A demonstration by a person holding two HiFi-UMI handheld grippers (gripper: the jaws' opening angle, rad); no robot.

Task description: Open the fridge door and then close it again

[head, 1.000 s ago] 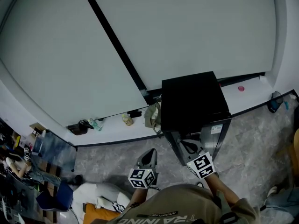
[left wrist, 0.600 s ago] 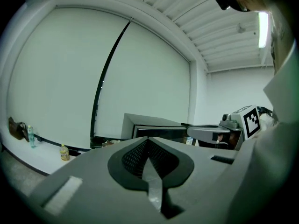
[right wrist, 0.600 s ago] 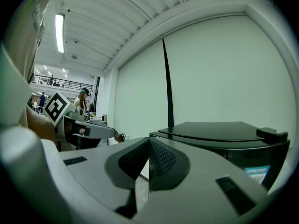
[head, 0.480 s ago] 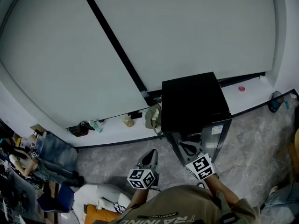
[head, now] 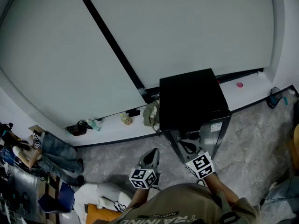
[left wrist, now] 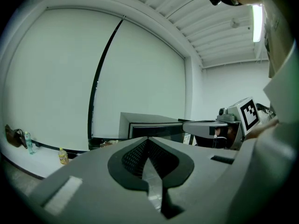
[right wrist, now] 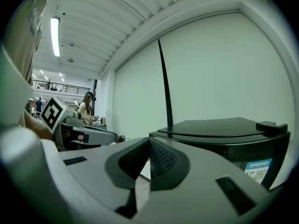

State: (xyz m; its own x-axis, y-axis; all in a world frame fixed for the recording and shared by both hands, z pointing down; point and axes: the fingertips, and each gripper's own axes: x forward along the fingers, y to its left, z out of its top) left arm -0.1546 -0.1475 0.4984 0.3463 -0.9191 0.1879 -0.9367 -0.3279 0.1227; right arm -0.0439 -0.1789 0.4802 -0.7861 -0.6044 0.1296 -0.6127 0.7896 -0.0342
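Right gripper [head: 188, 147] is hovering empty, jaws pressed together, just in front of the fridge [head: 192, 97]. The fridge door [head: 212, 141] is sitting at its 12 o'clock and appearing closed; contact cannot be determined. Left gripper [head: 151, 156] is hanging at the right gripper's 9 o'clock, jaws likewise pressed together on nothing, pointing toward the white ledge [head: 112, 133].

Squat black fridge [head: 192, 98], closed, upright
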